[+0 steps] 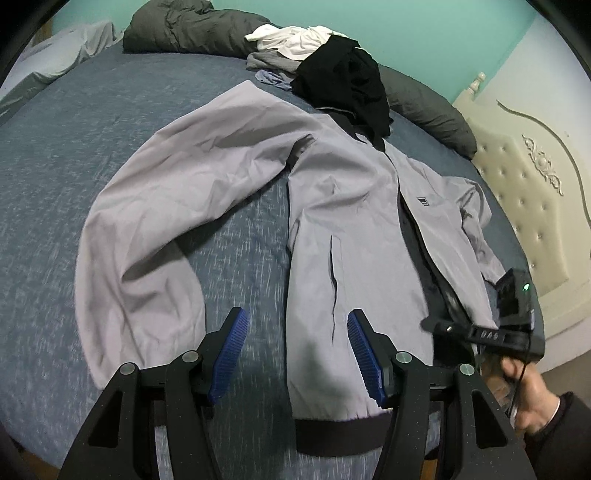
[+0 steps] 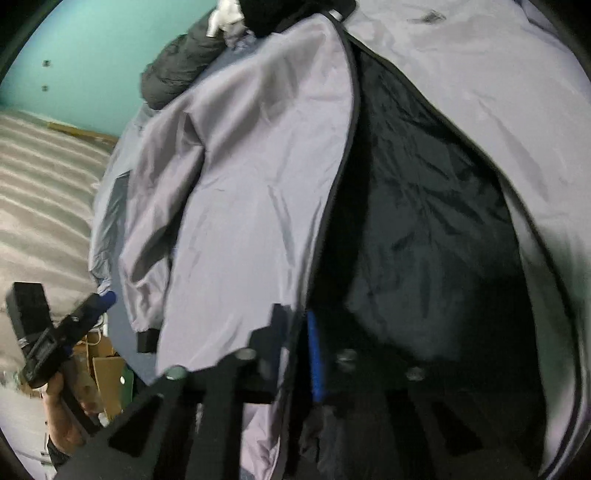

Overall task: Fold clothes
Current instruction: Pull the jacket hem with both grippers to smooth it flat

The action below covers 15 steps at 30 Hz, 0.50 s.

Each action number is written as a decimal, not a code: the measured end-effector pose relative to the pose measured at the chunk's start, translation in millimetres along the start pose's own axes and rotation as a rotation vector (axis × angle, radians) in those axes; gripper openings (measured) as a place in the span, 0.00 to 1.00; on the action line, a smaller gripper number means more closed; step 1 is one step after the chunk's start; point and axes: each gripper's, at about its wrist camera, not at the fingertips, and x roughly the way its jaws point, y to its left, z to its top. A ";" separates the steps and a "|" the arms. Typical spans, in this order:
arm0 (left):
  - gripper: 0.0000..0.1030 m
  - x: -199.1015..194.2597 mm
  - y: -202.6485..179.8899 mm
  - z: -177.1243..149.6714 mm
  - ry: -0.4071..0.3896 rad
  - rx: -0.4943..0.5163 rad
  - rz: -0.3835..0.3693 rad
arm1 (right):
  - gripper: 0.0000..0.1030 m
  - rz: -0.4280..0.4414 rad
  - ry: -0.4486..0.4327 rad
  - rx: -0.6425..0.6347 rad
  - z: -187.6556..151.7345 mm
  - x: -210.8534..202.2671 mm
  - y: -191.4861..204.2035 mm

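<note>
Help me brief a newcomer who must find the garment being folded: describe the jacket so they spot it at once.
Start at the blue bed; a heap of clothes sits at its far side. Nearer lies the jacket, spread flat, one sleeve flung out. Unlike the crumpled heap, it is pale lilac-grey with black lining, a black hem band and a small dark chest logo.

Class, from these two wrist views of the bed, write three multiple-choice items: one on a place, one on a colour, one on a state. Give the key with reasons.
1. Where does the pile of clothes lie?
A. beyond the jacket's collar
B. on the floor
C. on the spread sleeve

2. What colour is the jacket lining?
A. white
B. black
C. red

3. How is the left gripper?
A. shut on the sleeve
B. shut on the hem
C. open, holding nothing

Key: 1 A, the pile sits past the collar, by the grey duvet. 2 B, the open front shows black lining. 3 C, its jaws stand apart above the fabric.
</note>
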 end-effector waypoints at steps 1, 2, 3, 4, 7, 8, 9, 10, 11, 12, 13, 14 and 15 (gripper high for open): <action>0.60 -1.9 -0.5 -2.3 0.003 0.001 0.001 | 0.04 -0.004 -0.010 -0.011 0.9 -5.0 1.6; 0.60 -3.8 -1.0 -4.6 0.005 0.003 0.002 | 0.03 -0.008 -0.019 -0.022 1.8 -10.0 3.2; 0.60 -5.7 -1.4 -6.8 0.008 0.004 0.004 | 0.03 -0.012 -0.029 -0.033 2.6 -15.0 4.9; 0.60 -6.5 -2.1 -9.3 0.014 0.006 0.004 | 0.03 -0.017 -0.039 -0.044 3.5 -19.9 6.5; 0.61 -2.2 -5.8 -16.3 0.040 0.013 0.001 | 0.03 -0.039 -0.054 -0.060 6.8 -29.8 4.8; 0.61 0.6 -7.3 -19.0 0.052 0.013 -0.004 | 0.03 -0.051 -0.053 -0.059 8.1 -31.0 1.3; 0.62 3.8 -8.9 -21.7 0.065 0.014 -0.010 | 0.03 -0.063 -0.052 -0.057 9.5 -32.1 -2.1; 0.62 8.6 -10.9 -24.7 0.081 0.016 -0.018 | 0.03 -0.075 -0.051 -0.056 10.8 -33.2 -5.5; 0.62 14.8 -13.5 -27.8 0.100 0.019 -0.026 | 0.03 -0.087 -0.050 -0.054 12.2 -34.3 -8.9; 0.62 20.1 -16.0 -30.6 0.117 0.021 -0.033 | 0.03 -0.099 -0.049 -0.052 13.5 -35.4 -12.4; 0.62 24.8 -18.6 -33.2 0.131 0.024 -0.042 | 0.03 -0.111 -0.049 -0.051 14.9 -36.5 -15.8; 0.62 30.4 -21.5 -36.3 0.147 0.028 -0.052 | 0.03 -0.123 -0.048 -0.049 16.2 -37.7 -19.2; 0.62 36.3 -24.2 -38.9 0.162 0.032 -0.059 | 0.03 -0.133 -0.047 -0.048 16.8 -38.1 -22.1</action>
